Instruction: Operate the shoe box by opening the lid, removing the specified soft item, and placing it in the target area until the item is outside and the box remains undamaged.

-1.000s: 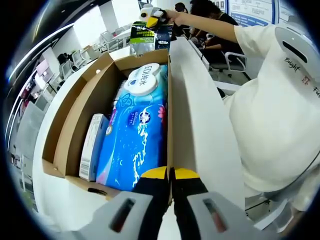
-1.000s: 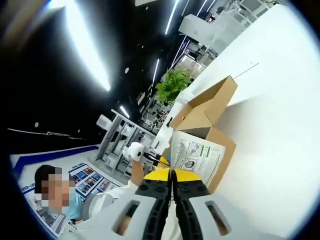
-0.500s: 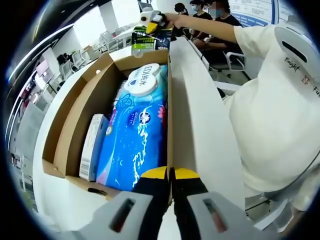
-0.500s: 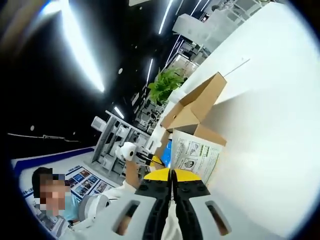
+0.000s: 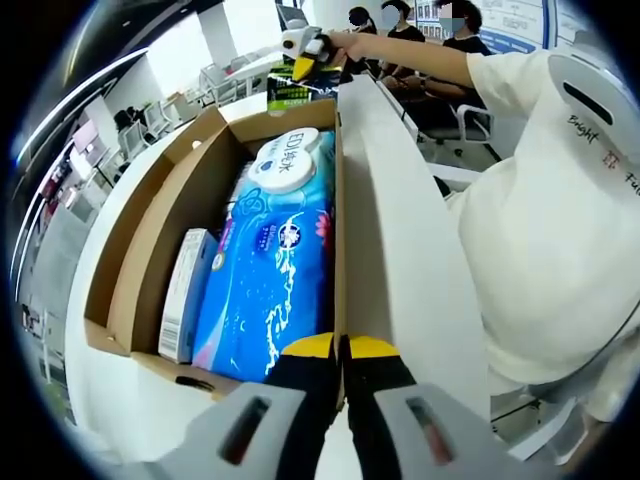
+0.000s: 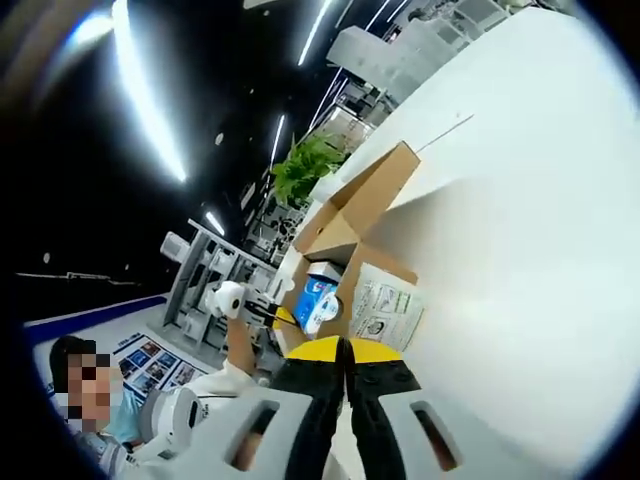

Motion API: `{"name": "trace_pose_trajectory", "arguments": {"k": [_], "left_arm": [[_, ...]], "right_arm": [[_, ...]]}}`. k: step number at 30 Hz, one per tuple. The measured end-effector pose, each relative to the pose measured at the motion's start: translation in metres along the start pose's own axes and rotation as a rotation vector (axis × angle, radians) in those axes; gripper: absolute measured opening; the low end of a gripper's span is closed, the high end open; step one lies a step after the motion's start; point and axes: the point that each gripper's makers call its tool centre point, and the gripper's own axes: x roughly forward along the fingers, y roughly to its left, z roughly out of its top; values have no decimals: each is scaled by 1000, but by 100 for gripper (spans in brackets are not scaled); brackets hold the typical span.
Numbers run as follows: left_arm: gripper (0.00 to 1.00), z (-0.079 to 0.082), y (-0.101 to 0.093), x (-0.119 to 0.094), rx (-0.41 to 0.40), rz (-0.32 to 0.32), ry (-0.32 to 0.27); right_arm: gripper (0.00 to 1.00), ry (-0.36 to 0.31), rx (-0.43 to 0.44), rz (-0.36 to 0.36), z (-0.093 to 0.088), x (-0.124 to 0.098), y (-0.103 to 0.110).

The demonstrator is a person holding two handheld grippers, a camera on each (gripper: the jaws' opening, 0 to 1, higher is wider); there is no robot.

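The open brown cardboard shoe box (image 5: 150, 250) sat on the white table (image 5: 400, 260). Inside it, a blue soft pack of wet wipes with a white round lid (image 5: 275, 260) lay along the box wall, with a slim white carton (image 5: 185, 295) just beside it. The left gripper (image 5: 340, 350) was clenched on the box's near edge. The right gripper (image 6: 343, 352) had its jaws pressed together, nothing visible between them; it showed at the box's far end in the left gripper view.
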Motion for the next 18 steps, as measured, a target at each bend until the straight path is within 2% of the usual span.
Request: {"name": "trace_pose_trajectory", "arguments": {"k": [9,18], "left_arm": [[2,0,0,0,1,4,-7],[2,0,0,0,-4,0,-6]], "right_arm": [[0,48,-14,-96,-3,-3,-22],[0,67,-12,-193,-6,-8,-40]]}}
